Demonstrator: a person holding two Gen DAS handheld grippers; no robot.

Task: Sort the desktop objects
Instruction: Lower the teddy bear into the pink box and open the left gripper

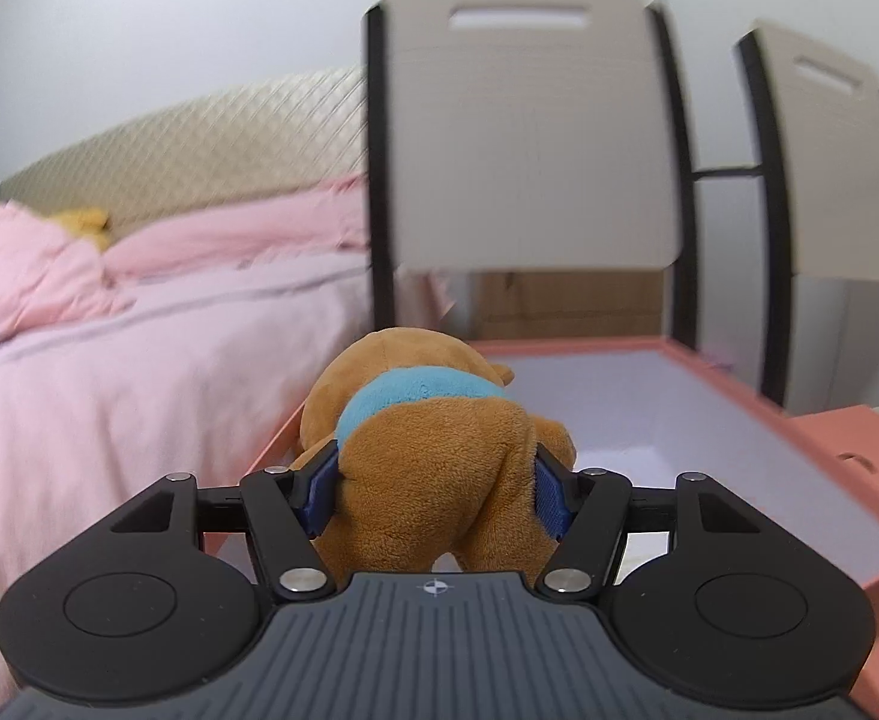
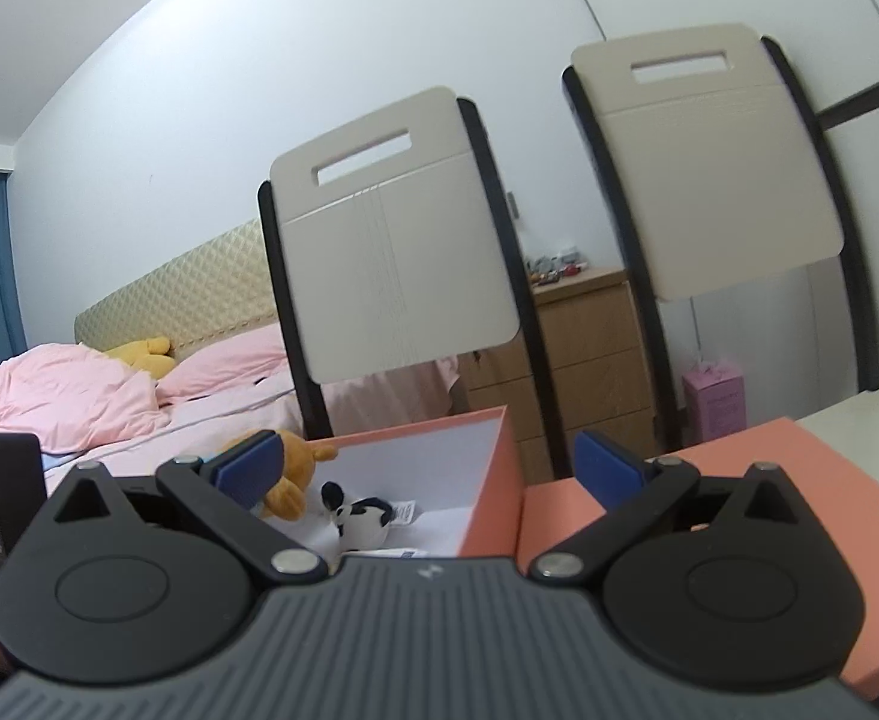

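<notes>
My left fingers (image 1: 436,489) are clamped on a brown plush bear (image 1: 433,444) with a blue scarf, their blue pads (image 1: 319,495) pressing into its soft body from both sides. I hold it at the near left corner of the open salmon-pink box (image 1: 733,384), over the white inside.

My right fingers (image 2: 433,468) stand wide apart with nothing between them, the blue pads (image 2: 610,471) bare. From the right wrist view the bear (image 2: 292,468) shows at the left of the box (image 2: 493,474), partly behind my left pad. A small black-and-white plush (image 2: 361,519) lies on the box floor, with white paper tags just beside it. To the right of the box, touching its wall, lies the salmon-pink lid (image 2: 799,480) on the pale surface (image 2: 859,414).

Beyond the box stand two beige chair backs (image 2: 391,264) with black frames. Left of them is a bed (image 1: 109,372) with pink bedding and a yellow plush (image 2: 145,354) by the pillow. Between the chairs a wooden chest of drawers (image 2: 589,360) stands against the wall.
</notes>
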